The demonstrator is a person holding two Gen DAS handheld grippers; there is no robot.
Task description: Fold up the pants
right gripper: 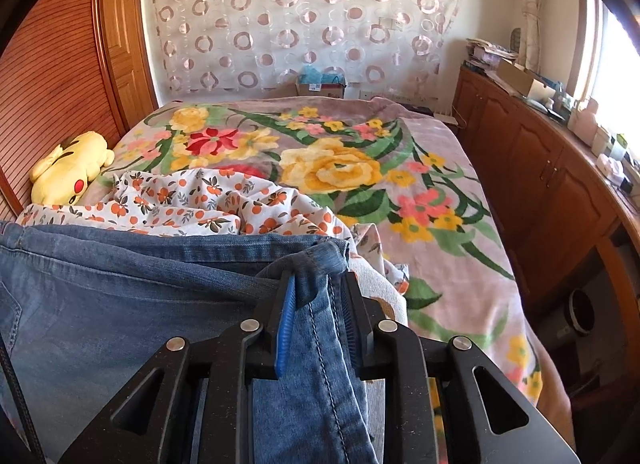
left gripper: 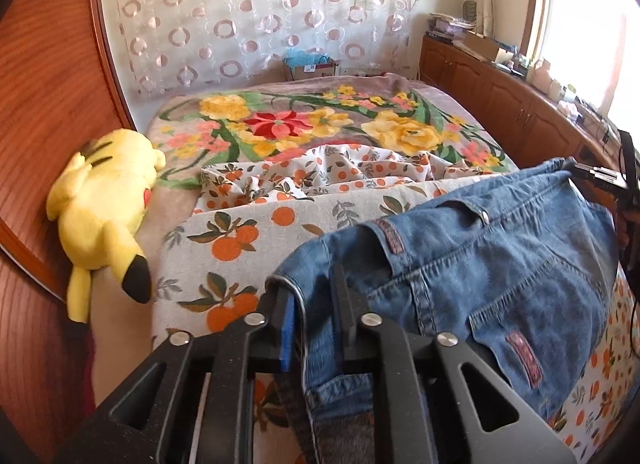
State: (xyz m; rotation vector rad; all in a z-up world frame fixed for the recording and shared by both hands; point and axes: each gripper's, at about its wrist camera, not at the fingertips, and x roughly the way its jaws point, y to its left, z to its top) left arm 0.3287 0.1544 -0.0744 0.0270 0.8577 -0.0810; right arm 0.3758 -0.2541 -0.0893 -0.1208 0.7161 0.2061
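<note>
In the left wrist view, the left gripper (left gripper: 314,296) has one end of the waistband of the jeans (left gripper: 480,248) between its jaws. The jaws stand a little apart, and whether the pads press on the denim cannot be told from here; the fabric hangs through the gap and drapes over the right-hand finger. The jeans lie spread across the orange-print sheet (left gripper: 248,232) at the near end of the bed, back pockets up. A yellow plush toy (left gripper: 108,208) lies at the left, against the wooden wall panel. The other gripper shows at the far right edge, at the other end of the waistband.

In the right wrist view, the right gripper (right gripper: 320,288) straddles a bunched corner of the jeans (right gripper: 120,284), jaws likewise narrowly parted, with a seamed edge running down between them. The floral blanket (right gripper: 328,168) lies beyond.

The step looks like setting a fold down. To do it well, both sides should release evenly, the waistband kept taut and straight, then withdraw without dragging cloth.
</note>
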